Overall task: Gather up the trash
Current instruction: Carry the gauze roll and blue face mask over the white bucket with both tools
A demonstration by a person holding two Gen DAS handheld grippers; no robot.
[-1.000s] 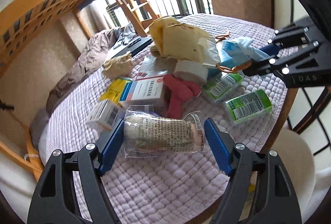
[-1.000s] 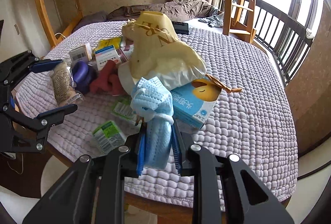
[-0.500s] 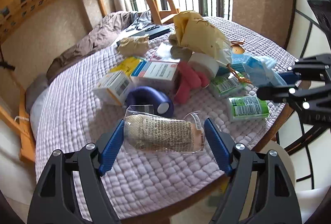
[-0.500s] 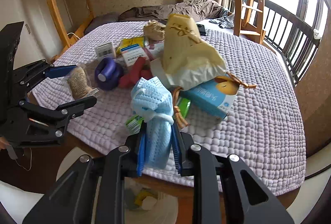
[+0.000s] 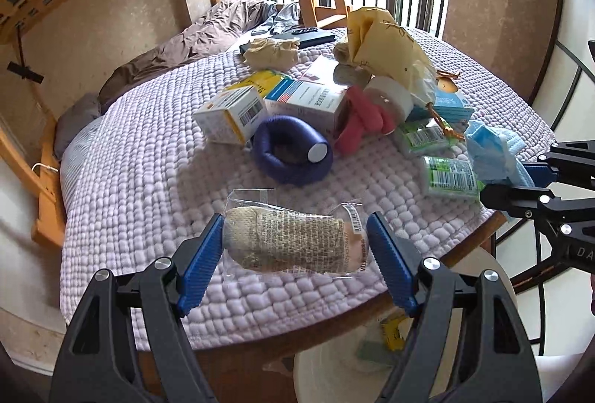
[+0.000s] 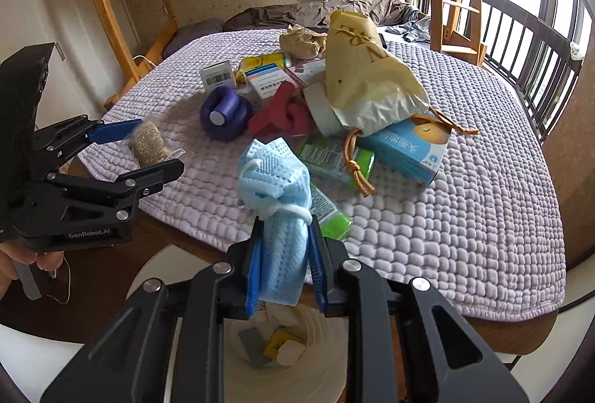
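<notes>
Above the white bin [image 6: 282, 347] that stands below the counter's edge, we hold two pieces of trash clear of the quilted lilac cover [image 5: 141, 157]. Our right hand-held gripper [image 6: 284, 272] is pinched narrow on a bunched blue face mask [image 6: 277, 187], which sticks up from between the blue pads [image 6: 254, 269] directly over the bin's mouth; some scraps lie inside the bin. Our left hand-held gripper [image 5: 295, 250] is spread fairly wide and clamps a wrapped bandage roll [image 5: 290, 243] by its two ends, lying crosswise between the pads [image 5: 200, 254], just over the counter's near edge and to the left of the bin.

Beyond the bin, on the counter [image 5: 334, 313], we see the rest of the litter: a purple ring-shaped thing [image 5: 290, 157] nearest the bandage roll, a red rag [image 5: 360, 120] beside it, small cartons [image 5: 232, 112] behind, two green packets [image 5: 450, 176] near the mask, a blue tissue box [image 6: 405, 146] and a crumpled yellow paper bag [image 6: 368, 79] leaning over a roll of grey tape [image 6: 319, 109]. We cannot read most labels.
</notes>
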